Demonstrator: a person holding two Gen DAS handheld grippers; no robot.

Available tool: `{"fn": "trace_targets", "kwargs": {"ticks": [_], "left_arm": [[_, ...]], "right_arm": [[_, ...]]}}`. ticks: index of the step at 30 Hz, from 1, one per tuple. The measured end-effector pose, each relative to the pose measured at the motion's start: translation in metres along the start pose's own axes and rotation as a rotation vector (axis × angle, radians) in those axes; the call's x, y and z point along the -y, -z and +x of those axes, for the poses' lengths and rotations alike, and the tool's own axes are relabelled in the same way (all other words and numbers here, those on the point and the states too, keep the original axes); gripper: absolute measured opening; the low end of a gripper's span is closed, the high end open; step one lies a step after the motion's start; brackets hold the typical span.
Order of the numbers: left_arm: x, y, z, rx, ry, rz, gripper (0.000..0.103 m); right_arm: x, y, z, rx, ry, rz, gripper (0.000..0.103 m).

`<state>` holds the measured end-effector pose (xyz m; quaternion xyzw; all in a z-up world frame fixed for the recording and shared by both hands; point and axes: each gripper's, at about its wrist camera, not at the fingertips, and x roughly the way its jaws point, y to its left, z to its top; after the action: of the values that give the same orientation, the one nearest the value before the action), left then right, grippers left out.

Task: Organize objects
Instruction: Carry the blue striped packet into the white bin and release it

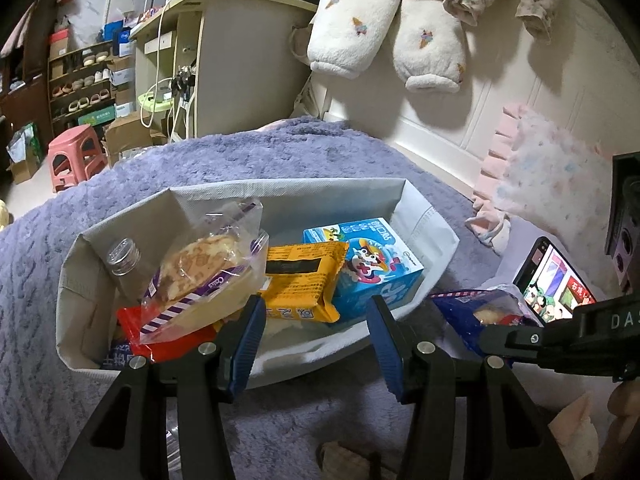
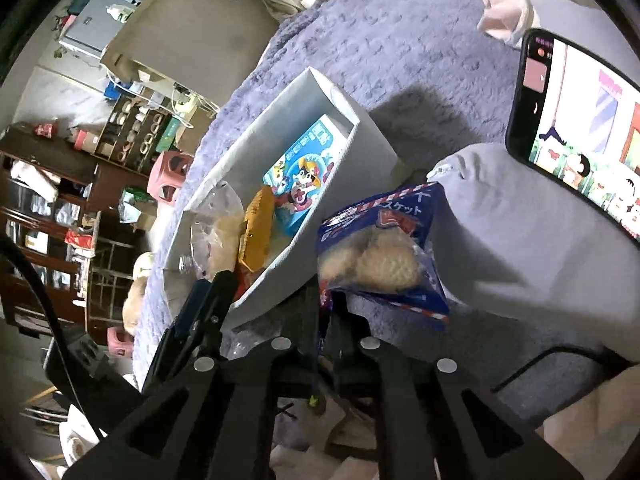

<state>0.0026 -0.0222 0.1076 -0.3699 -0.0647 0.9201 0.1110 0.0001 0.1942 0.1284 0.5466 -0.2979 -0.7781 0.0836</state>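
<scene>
Hidden or cut off first. Left wrist view, far left inside the grey fabric bin: a clear bottle with a metal cap, body mostly covered by a bread bun in a clear purple-striped bag. Under that bag a red packet, only its corner showing; below it a dark blue scrap of wrapper, print unreadable. Just ahead of the left finger, a yellow snack packet overlaps the blue milk carton, which lies ahead of the right finger. All sit on a purple fleece blanket.

Left gripper: blue pads spread apart, nothing between them. The left pad's tip looks to be at the edge of the bun bag; contact uncertain from this angle. The bin's near wall runs across the gap between the fingers.

Right of the right finger: a blue biscuit bag, partly masked by the other tool; behind it a phone with a cartoon playing, cut by the frame.

Right wrist view: right gripper fingers pressed together, pinching the lower edge of the blue biscuit bag; bag stands up ahead of the fingertips, round biscuits visible through its window. Bin lies ahead and to the left, carton inside. Phone far right, cropped.
</scene>
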Motion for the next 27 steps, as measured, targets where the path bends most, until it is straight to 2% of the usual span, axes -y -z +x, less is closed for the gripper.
{"fn": "trace_targets", "kwargs": {"ticks": [2,4,7,9,11,13,14,16,17,19,21,22,23,25,27], "left_arm": [[0.000,0.001,-0.002,0.004,0.009,-0.003,0.051],[0.000,0.000,-0.005,0.020,0.021,-0.006,0.051],[0.000,-0.001,-0.016,0.078,0.036,-0.013,0.051],[0.000,-0.002,-0.025,0.131,0.024,-0.025,0.051],[-0.003,-0.004,-0.034,0.176,-0.019,-0.049,0.052],[-0.008,-0.006,-0.033,0.181,-0.053,-0.066,0.055],[-0.010,-0.007,-0.029,0.171,-0.060,-0.071,0.055],[-0.014,-0.007,-0.015,0.118,-0.094,-0.080,0.055],[-0.014,-0.008,-0.007,0.082,-0.118,-0.066,0.055],[-0.014,-0.008,0.000,0.062,-0.129,-0.050,0.055],[-0.013,-0.009,-0.002,0.069,-0.124,-0.041,0.055],[-0.013,-0.009,-0.005,0.076,-0.120,-0.037,0.055],[-0.012,-0.009,-0.005,0.072,-0.124,-0.031,0.055],[-0.010,-0.010,-0.001,0.023,-0.167,-0.006,0.055],[-0.011,-0.011,0.005,-0.064,-0.244,0.009,0.055]], "right_arm": [[-0.005,0.002,-0.005,0.033,0.017,-0.019,0.003],[-0.014,0.006,-0.018,0.104,0.034,-0.058,0.003],[-0.033,0.016,-0.040,0.225,-0.017,-0.154,0.003],[-0.048,0.024,-0.052,0.311,-0.108,-0.232,0.003],[-0.065,0.030,-0.055,0.408,-0.246,-0.340,0.004],[-0.072,0.025,-0.036,0.440,-0.293,-0.347,0.006],[-0.070,0.021,-0.018,0.415,-0.271,-0.339,0.009],[-0.059,0.009,0.022,0.293,-0.190,-0.287,0.013],[-0.050,0.004,0.037,0.234,-0.201,-0.234,0.014],[-0.034,-0.004,0.044,0.159,-0.300,-0.152,0.014],[-0.027,-0.009,0.032,0.160,-0.386,-0.142,0.019],[-0.025,-0.010,0.022,0.181,-0.392,-0.142,0.029],[-0.024,-0.010,0.014,0.192,-0.374,-0.149,0.040],[-0.028,-0.009,0.001,0.199,-0.314,-0.179,0.048],[-0.037,-0.007,-0.004,0.140,-0.175,-0.224,0.049]]}}
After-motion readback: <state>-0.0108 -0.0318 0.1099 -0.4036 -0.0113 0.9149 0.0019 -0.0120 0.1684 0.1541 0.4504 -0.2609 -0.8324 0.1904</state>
